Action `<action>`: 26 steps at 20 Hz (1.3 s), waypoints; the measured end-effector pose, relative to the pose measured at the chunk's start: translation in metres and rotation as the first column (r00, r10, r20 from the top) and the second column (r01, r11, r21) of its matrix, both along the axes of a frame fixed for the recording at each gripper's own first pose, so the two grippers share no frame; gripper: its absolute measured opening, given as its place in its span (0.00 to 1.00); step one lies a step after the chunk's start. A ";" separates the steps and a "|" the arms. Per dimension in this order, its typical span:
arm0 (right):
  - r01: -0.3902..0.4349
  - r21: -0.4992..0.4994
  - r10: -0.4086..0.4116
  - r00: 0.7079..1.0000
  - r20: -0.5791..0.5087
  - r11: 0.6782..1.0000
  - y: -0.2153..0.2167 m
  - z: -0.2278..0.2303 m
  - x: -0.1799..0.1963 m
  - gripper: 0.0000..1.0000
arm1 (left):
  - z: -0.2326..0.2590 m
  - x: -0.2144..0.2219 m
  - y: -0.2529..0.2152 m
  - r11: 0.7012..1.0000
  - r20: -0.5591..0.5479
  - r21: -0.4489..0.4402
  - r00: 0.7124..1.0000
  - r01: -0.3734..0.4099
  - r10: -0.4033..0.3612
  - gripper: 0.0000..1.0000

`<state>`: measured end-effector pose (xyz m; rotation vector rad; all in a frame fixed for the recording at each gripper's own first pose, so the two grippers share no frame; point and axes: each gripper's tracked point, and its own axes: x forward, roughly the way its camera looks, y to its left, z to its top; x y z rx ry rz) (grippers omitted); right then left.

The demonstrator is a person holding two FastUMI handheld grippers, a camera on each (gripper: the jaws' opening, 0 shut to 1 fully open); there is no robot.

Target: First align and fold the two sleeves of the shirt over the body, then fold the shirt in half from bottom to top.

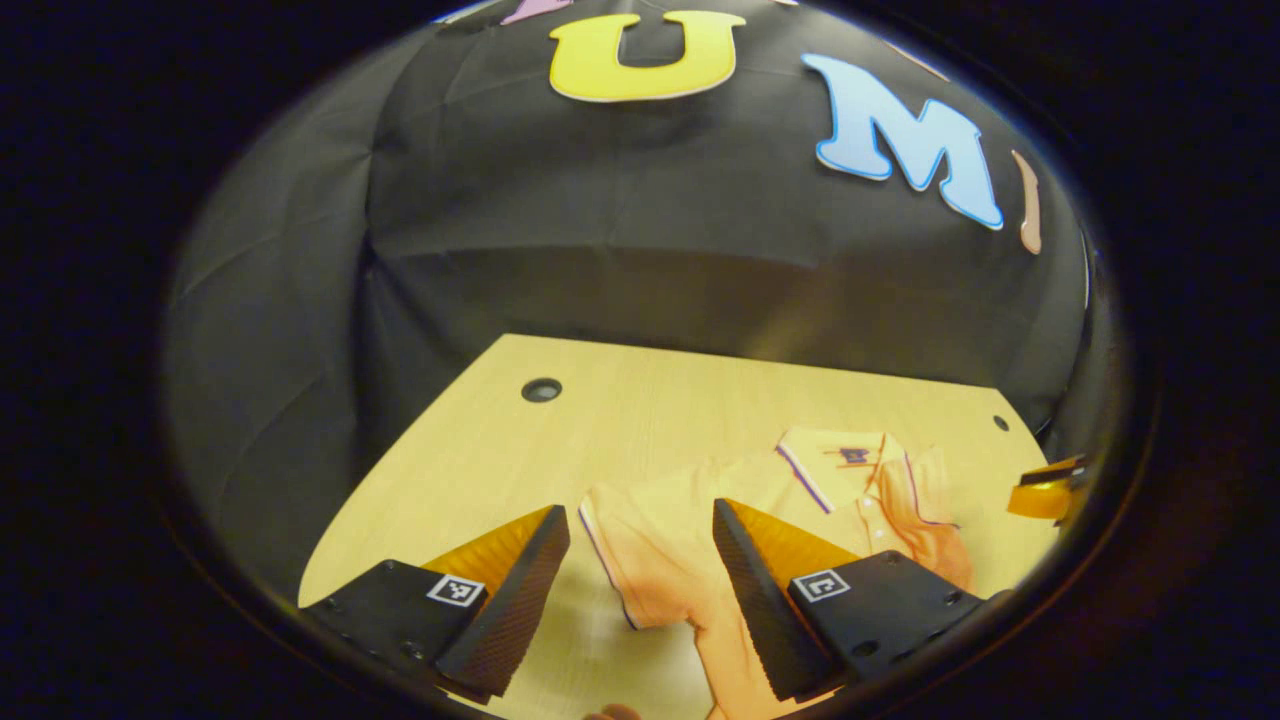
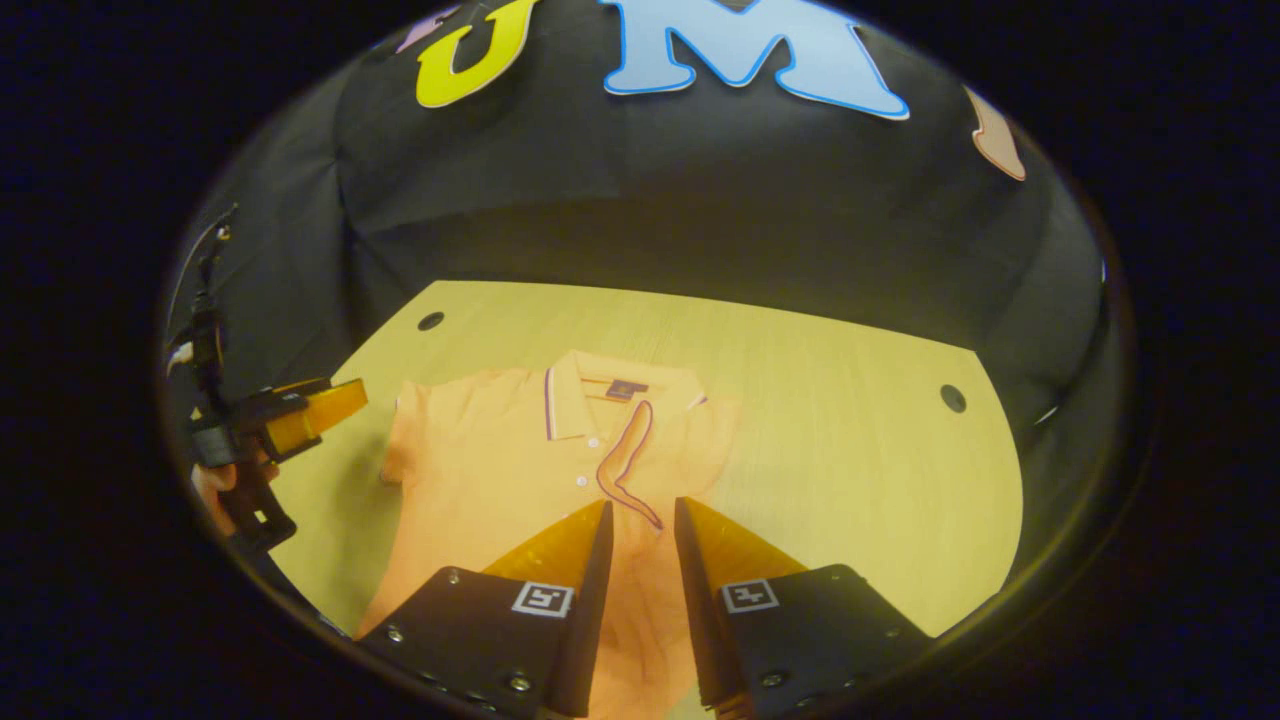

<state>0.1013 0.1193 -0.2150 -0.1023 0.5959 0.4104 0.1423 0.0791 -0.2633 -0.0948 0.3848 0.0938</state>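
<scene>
Black cloth walls back a pale wooden table [image 2: 820, 400] with small round holes near its far corners. On it lies an orange polo shirt [image 2: 480, 470], collar toward twelve o'clock in the right gripper view — one sleeve is folded across the chest, its dark-trimmed edge curving down the placket, while the other sleeve [image 2: 405, 440] lies spread flat at nine o'clock. The right gripper [image 2: 642, 520] hangs over the shirt's body, jaws a narrow gap apart, nothing between them. The left gripper [image 1: 640, 530] hovers above the spread sleeve with jaws wide apart, empty — it also appears at nine o'clock in the right gripper view, held by a hand [image 2: 215, 490].
</scene>
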 end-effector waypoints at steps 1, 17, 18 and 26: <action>0.013 -0.002 -0.014 1.000 -0.003 1.000 -0.005 0.001 -0.004 0.40 | -0.015 0.003 0.000 1.000 -0.026 -0.005 1.000 -0.003 0.003 0.95; 0.174 0.009 -0.173 0.984 -0.051 0.985 -0.058 -0.008 -0.039 0.40 | -0.089 0.018 -0.001 0.998 -0.160 0.048 0.986 -0.039 0.046 0.57; 0.178 0.009 -0.177 0.983 -0.051 0.984 -0.060 -0.008 -0.041 0.40 | -0.091 0.020 -0.002 0.998 -0.159 0.049 0.986 -0.048 0.055 0.38; 0.197 0.024 -0.196 0.979 -0.054 0.980 -0.064 -0.010 -0.045 0.39 | -0.059 0.028 -0.042 0.994 -0.111 0.092 0.993 0.056 -0.046 0.18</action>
